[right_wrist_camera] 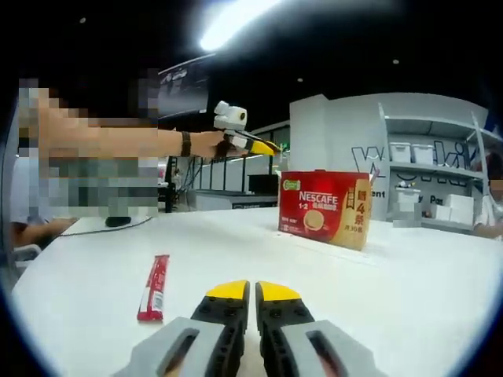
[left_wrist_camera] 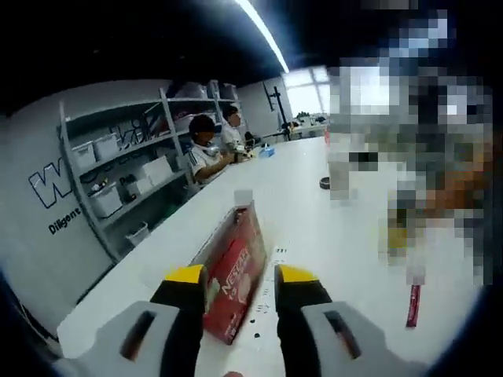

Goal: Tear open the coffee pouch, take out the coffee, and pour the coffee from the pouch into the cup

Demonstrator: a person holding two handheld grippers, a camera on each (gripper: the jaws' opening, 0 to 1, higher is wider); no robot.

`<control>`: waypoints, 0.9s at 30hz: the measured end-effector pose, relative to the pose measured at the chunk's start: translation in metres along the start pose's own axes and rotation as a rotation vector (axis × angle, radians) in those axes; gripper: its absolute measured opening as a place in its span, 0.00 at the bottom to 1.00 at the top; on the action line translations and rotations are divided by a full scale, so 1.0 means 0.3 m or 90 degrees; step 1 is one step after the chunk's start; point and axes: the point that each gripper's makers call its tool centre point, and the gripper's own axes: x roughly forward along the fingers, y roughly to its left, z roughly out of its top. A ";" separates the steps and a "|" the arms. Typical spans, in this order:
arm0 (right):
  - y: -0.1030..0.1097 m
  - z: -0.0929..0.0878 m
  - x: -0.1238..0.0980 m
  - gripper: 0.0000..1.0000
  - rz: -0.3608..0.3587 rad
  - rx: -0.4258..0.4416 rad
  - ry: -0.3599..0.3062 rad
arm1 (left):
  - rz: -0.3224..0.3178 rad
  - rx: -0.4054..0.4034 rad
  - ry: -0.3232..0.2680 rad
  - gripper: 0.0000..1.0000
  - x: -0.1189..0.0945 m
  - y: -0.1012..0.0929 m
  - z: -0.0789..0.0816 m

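The left gripper has its jaws spread, with nothing between them; the red coffee box stands on the white table just ahead. The right gripper has its jaws pressed together, holding nothing. The red coffee pouch lies flat to its left, apart from it. Bare table lies ahead of it.

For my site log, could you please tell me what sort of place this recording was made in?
Probably an office-style lab or workroom. A long white table runs through it, shelves with storage bins line the lettered wall, and two people sit working at the far end under a strip light.
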 end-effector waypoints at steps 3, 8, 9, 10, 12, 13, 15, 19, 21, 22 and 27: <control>-0.001 0.002 -0.002 0.06 -0.001 0.002 -0.003 | 0.008 -0.001 -0.019 0.36 -0.054 -0.116 -0.020; 0.000 0.007 -0.006 0.07 -0.001 0.002 -0.009 | 0.043 0.003 -0.030 0.38 -0.096 -0.210 -0.039; -0.001 0.011 -0.009 0.07 -0.002 0.002 -0.012 | 0.045 -0.008 -0.038 0.38 -0.108 -0.239 -0.030; -0.002 0.013 -0.011 0.08 -0.002 0.003 -0.015 | 0.049 -0.009 -0.044 0.38 -0.126 -0.270 -0.018; -0.002 0.016 -0.012 0.08 -0.001 0.005 -0.018 | 0.065 -0.001 -0.083 0.37 -0.174 -0.336 0.047; -0.002 0.017 -0.012 0.08 -0.002 0.004 -0.019 | 0.068 -0.003 -0.102 0.37 -0.201 -0.370 0.083; 0.001 0.018 -0.010 0.09 0.002 0.000 -0.020 | 0.072 0.008 -0.138 0.36 -0.261 -0.456 0.158; 0.008 0.022 -0.011 0.09 0.011 -0.004 -0.025 | 0.108 0.025 -0.141 0.35 -0.363 -0.596 0.215; 0.018 0.029 -0.011 0.10 0.022 -0.006 -0.032 | 0.122 0.006 -0.151 0.34 -0.412 -0.680 0.220; 0.022 0.033 -0.013 0.10 0.030 -0.005 -0.038 | 0.126 -0.003 -0.153 0.34 -0.432 -0.717 0.217; 0.023 0.061 -0.050 0.14 0.025 0.016 -0.057 | 0.133 -0.015 -0.184 0.33 -0.532 -0.907 0.218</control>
